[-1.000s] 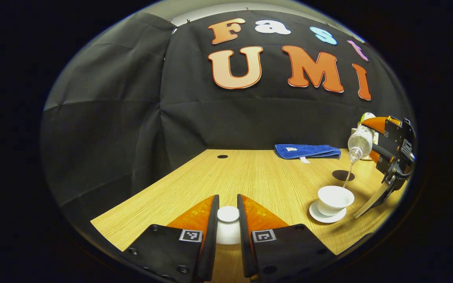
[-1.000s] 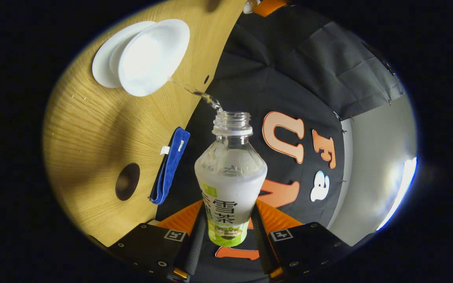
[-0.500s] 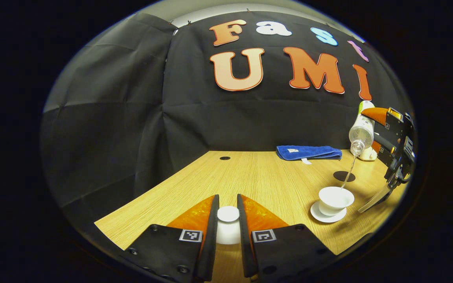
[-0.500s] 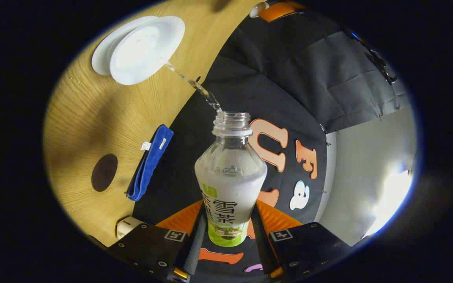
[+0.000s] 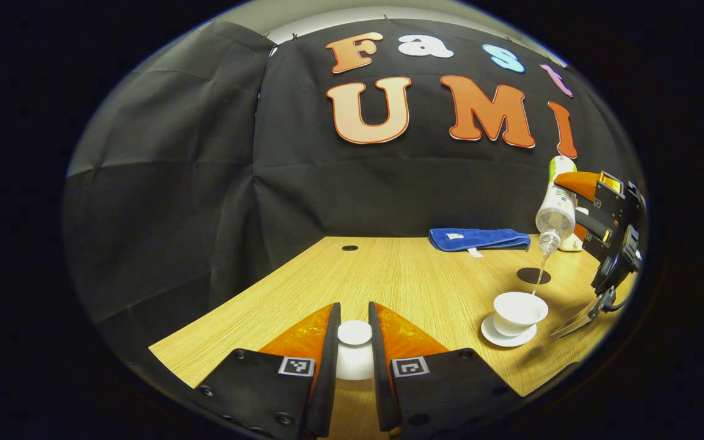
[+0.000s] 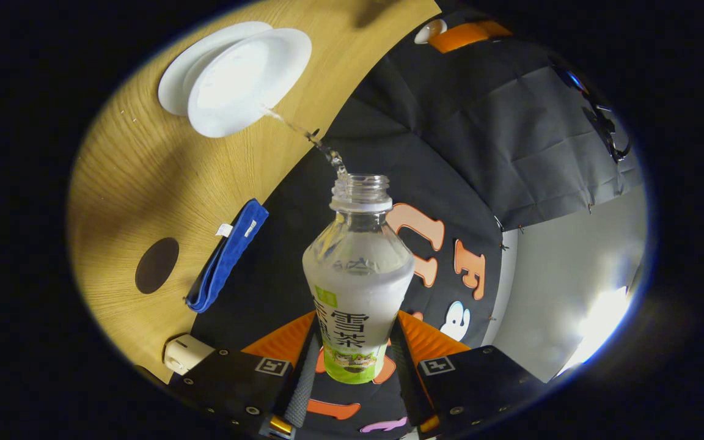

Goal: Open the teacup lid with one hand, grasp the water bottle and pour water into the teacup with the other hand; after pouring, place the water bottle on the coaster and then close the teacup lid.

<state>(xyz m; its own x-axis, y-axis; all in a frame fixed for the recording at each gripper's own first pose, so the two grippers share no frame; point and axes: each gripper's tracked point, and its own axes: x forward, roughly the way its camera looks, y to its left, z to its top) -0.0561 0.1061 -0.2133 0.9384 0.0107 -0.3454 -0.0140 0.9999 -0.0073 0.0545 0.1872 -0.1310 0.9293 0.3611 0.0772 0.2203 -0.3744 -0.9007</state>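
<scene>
Right gripper (image 6: pixel 352 360) fingers pinch the water bottle (image 6: pixel 358 278), tilted mouth-down above the teacup (image 5: pixel 520 307); a thin stream runs into the cup, which stands on its saucer (image 5: pixel 506 338) near the table's (image 5: pixel 388 275) right edge. Left gripper (image 5: pixel 354 354) fingers clamp the teacup lid (image 5: pixel 354 333) above the near edge. The coaster (image 5: pixel 533 275) lies behind the cup.

Wood-grain table (image 5: pixel 401 275); clear plastic bottle (image 6: pixel 358 269); glossy teacup (image 5: pixel 518 308).

Each tool (image 5: pixel 353 342) has black screwed plates bearing square markers
</scene>
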